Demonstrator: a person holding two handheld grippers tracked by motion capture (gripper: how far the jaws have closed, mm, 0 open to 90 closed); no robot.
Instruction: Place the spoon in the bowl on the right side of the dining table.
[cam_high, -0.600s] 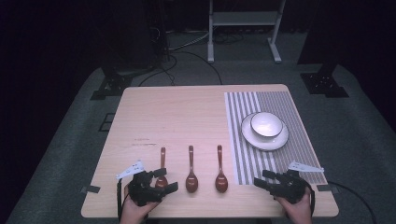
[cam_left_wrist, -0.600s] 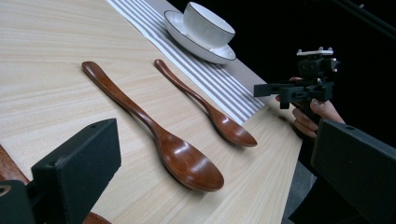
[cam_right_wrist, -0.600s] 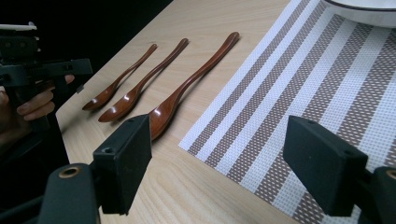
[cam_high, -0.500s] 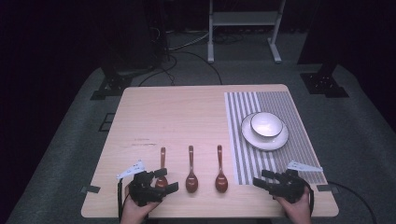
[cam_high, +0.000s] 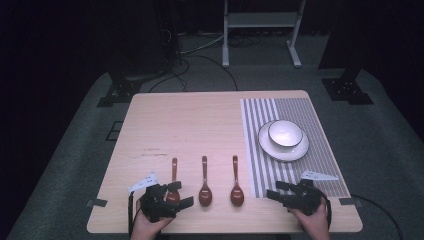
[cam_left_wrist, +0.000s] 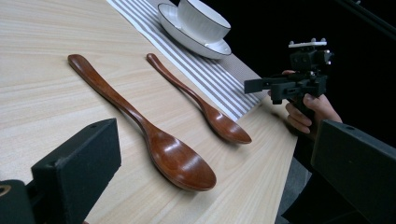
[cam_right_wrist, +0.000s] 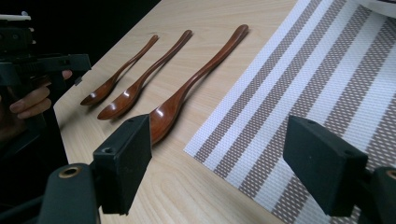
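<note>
Where seen high, left spoon (cam_high: 173, 186), left gripper (cam_high: 167, 200)

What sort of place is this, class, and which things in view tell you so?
Probably a recording studio or lab set up for table-setting practice: a lone wooden table on grey carpet, cables and black stand feet behind it, dark surroundings.

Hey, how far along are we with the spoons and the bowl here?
Nothing looks done yet. All three wooden spoons lie in a row on the table, and the bowl sits on its plate on the striped mat. The left tongs sit open by the leftmost spoon; the right tongs are open and hold nothing. Every spoon is still to be picked up.
</note>
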